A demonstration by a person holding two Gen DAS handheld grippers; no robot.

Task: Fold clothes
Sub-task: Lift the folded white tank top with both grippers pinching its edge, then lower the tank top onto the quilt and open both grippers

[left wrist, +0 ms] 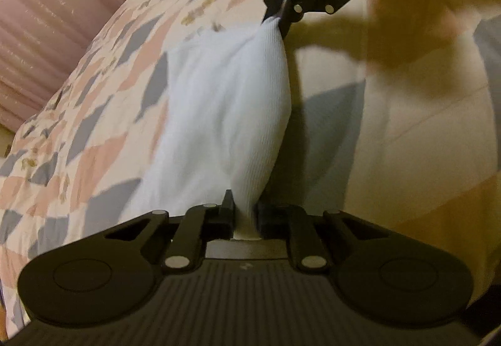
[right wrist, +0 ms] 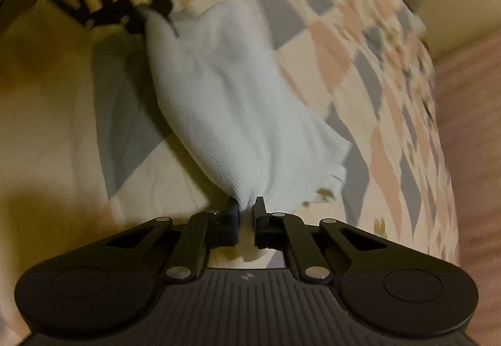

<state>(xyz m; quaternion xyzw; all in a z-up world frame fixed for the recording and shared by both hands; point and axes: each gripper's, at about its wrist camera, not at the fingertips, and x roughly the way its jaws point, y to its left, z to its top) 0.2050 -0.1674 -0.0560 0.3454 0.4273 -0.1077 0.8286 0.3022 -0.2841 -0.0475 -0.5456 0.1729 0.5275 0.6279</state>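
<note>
A white ribbed garment [left wrist: 225,108] hangs stretched between my two grippers above a bed. My left gripper [left wrist: 245,214] is shut on one end of it, with a tuft of cloth pinched between the fingers. At the top of the left wrist view, my right gripper [left wrist: 280,12] grips the far end. In the right wrist view the same white garment [right wrist: 231,114] runs from my right gripper [right wrist: 247,208], shut on its near end, up to my left gripper [right wrist: 156,18] at the top left. The cloth sags and bunches to one side.
Below lies a bed with a quilt [left wrist: 94,114] patterned in pink, grey and cream diamonds [right wrist: 360,64]. A pink curtain [left wrist: 47,1] hangs at the upper left of the left wrist view. Pinkish floor [right wrist: 469,158] runs past the bed's right edge.
</note>
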